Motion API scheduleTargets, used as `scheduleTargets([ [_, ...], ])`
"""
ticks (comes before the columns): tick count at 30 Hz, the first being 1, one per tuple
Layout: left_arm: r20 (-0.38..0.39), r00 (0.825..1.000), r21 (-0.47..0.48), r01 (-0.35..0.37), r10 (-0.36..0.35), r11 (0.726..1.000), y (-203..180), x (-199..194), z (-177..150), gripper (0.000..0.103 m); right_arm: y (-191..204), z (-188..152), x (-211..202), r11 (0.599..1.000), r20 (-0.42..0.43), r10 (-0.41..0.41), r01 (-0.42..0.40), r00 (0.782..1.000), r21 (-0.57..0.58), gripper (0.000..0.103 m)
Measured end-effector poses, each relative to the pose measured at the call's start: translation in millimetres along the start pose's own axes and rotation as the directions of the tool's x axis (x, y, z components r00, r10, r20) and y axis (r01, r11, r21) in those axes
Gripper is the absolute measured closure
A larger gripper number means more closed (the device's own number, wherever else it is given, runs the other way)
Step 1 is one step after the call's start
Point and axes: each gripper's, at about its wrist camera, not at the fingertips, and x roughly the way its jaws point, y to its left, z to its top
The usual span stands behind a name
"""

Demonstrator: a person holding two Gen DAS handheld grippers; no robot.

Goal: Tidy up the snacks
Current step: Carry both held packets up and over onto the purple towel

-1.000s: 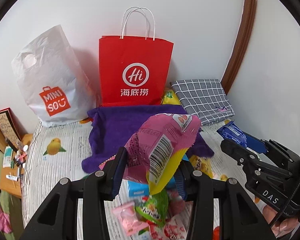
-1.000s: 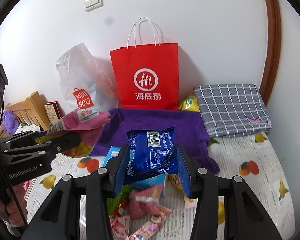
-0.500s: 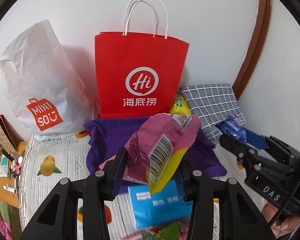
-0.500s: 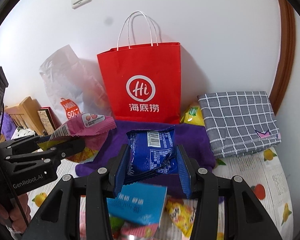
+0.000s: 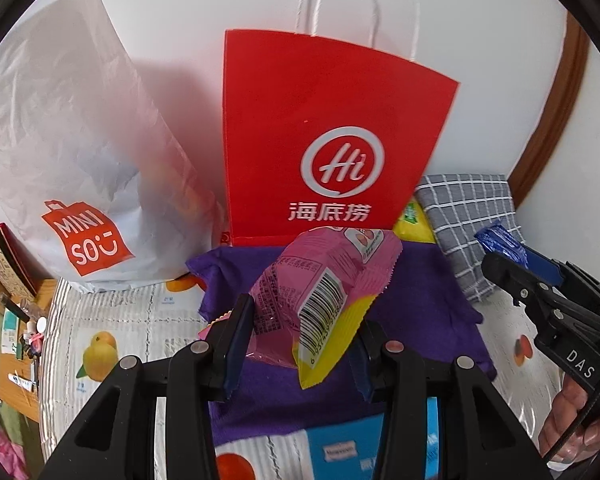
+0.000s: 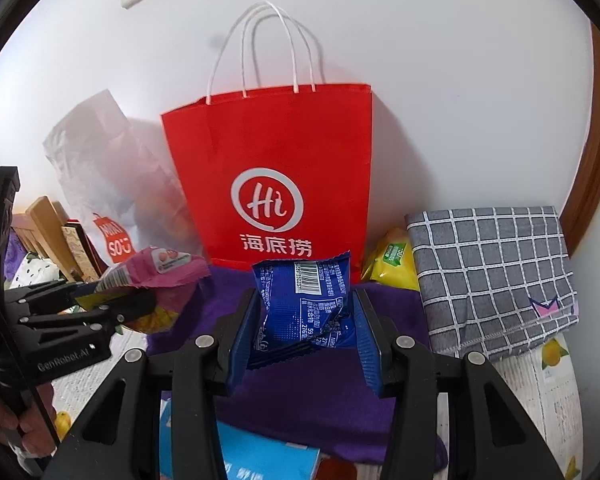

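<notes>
Right now 2 packets are in transit and none has visibly been stowed. The left gripper (image 5: 300, 344) has its jaws clamped on a pink snack packet (image 5: 324, 296), barcode facing the camera, held in the air over the purple cloth (image 5: 420, 304). The right gripper (image 6: 304, 340) is closed on a blue snack packet (image 6: 306, 304), also lifted clear of the cloth. Both point toward the red paper bag (image 6: 276, 168), which stands upright against the wall at the far edge of the bed (image 5: 132, 320), touching the back edge of the purple cloth. A white plastic bag (image 5: 72, 152) leans just beside it toward the bed's far left corner, and a yellow packet (image 6: 392, 264) lies between the red bag and a folded grey checked cloth (image 6: 492, 276) toward the far right.

Judging by this, the sorting is at an early or middle stage: the 2 held packets have yet to be dropped somewhere, probably in a bag, though which one I cannot tell. A light blue box (image 6: 260, 456) rests on the near part of the bed beneath the grippers, so more remains to collect.
</notes>
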Motion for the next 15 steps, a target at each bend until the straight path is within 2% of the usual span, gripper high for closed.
scheduleTargets([
  [4, -0.007, 1.000, 0.007, -0.011, 0.011, 1.000, 3.1, 13.8, 4.2, 0.061, -16.7, -2.6, 16.8, 0.999, -0.015, 0.023, -0.022, 1.000, 0.036, 0.057],
  [15, -0.016, 1.000, 0.008, -0.010, 0.010, 1.000, 7.2, 31.3, 6.6, 0.061, -56.5, -7.7, 33.2, 0.995, -0.048, -0.014, 0.018, 0.999, 0.103, 0.057],
])
